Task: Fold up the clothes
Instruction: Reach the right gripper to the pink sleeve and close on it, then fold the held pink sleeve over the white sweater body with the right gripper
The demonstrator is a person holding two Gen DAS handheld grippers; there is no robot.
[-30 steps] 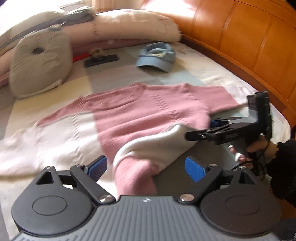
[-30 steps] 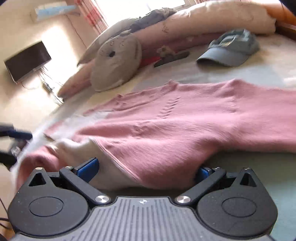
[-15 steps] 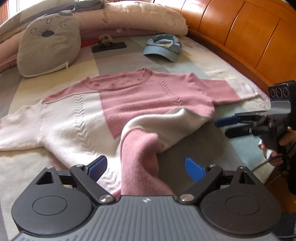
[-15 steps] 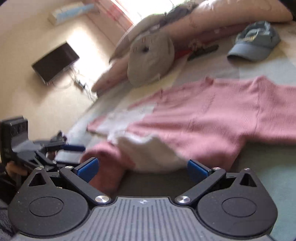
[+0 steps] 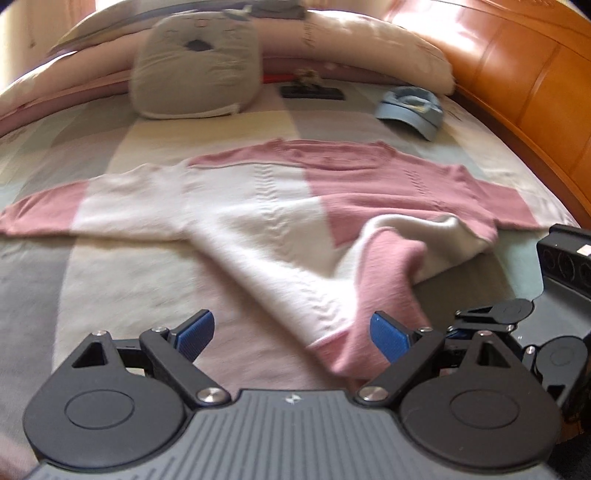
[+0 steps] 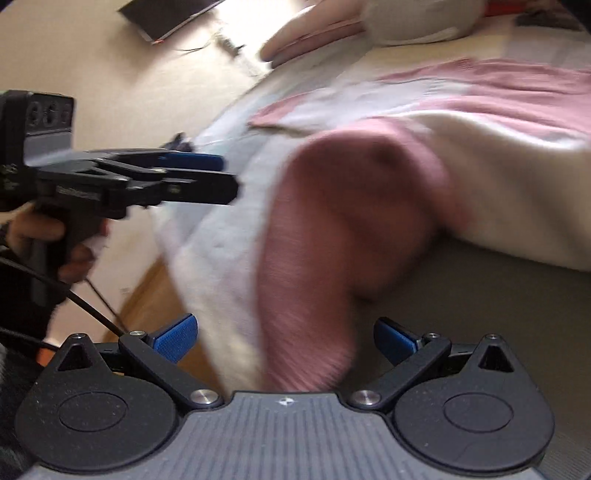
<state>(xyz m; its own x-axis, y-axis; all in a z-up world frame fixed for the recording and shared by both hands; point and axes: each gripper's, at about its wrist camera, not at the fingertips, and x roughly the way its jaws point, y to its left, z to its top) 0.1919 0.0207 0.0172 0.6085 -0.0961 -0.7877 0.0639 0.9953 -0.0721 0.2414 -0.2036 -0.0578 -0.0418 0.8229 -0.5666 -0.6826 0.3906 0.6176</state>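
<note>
Jaws of both the left gripper (image 5: 291, 334) and right gripper (image 6: 286, 338) stand wide, holding nothing; the pink-and-white sweater (image 5: 280, 206) lies spread on the bed (image 5: 122, 280), one corner turned over, folding barely begun.

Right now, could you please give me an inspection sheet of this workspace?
Surface: bed, with a quilt in pale cream and grey blocks.
Job's things: sweater, pink and white, spread flat with both sleeves out; its near right corner is folded over into a bunched lump.
Clutter: cap, cushion, pillows and a small dark object at the far end.
Grippers: left gripper open over the sweater's hem; right gripper open, with the bunched fold between its fingers but not pinched.
Cables: black cable running from the left gripper's handle.
Surroundings: wooden headboard, floor, dark flat panel on the floor.
</note>
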